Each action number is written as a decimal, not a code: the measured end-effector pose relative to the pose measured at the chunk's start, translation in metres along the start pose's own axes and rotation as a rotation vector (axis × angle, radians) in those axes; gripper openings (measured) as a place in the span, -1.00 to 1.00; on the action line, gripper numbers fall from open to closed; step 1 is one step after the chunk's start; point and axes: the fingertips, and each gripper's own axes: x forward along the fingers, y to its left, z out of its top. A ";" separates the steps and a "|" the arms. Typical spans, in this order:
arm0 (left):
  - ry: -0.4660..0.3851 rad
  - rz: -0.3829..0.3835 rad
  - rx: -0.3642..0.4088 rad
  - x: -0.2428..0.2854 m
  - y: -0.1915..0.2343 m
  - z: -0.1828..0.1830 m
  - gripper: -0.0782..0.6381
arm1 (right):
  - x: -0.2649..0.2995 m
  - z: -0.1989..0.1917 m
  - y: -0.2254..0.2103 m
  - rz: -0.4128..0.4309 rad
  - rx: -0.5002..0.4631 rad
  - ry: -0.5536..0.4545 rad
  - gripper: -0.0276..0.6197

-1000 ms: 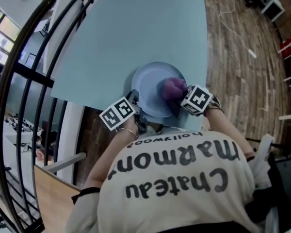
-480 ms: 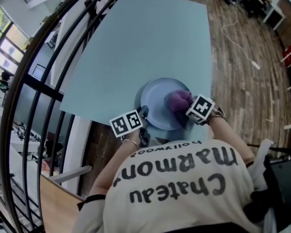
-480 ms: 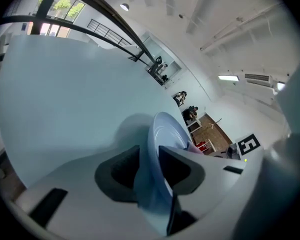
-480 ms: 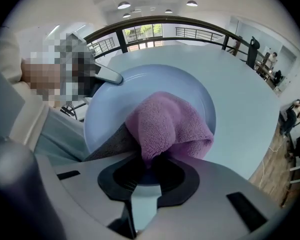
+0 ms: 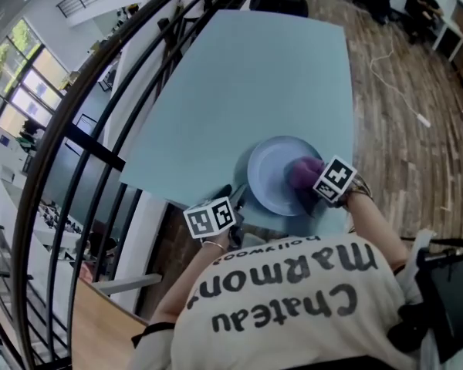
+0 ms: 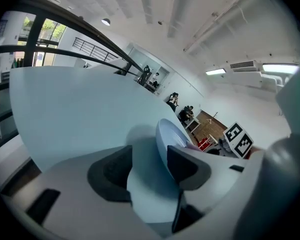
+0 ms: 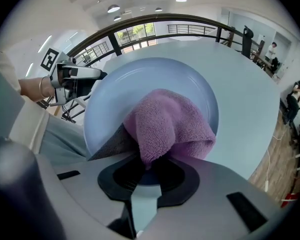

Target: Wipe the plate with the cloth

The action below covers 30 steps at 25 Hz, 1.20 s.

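Observation:
A pale blue plate lies near the table's front edge. On its right half sits a bunched purple cloth. My right gripper points steeply down and is shut on the cloth. In the right gripper view the cloth bulges out of the jaws onto the plate. My left gripper is at the plate's near-left rim. Its jaws have just been opening. In the left gripper view it stands open, and the plate's rim shows edge-on close to the right pad, with no pad pressing on it.
The light blue table stretches away beyond the plate. Its front edge runs just below my left gripper. A black curved railing runs along the left. A wooden floor lies to the right.
My left gripper was closed at the plate's rim and its jaws now stand apart. The right gripper has slid the cloth a little across the plate.

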 end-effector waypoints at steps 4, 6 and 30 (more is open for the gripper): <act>-0.052 0.009 -0.029 -0.012 0.007 0.003 -0.24 | 0.003 0.002 0.000 0.002 0.003 -0.037 -0.66; -0.084 0.018 -0.036 -0.022 0.007 0.001 -0.40 | 0.004 0.004 0.005 0.000 -0.002 -0.075 -0.66; -0.507 0.088 -0.237 -0.074 -0.125 -0.014 -0.77 | -0.157 0.042 -0.034 0.214 0.073 -0.790 -0.67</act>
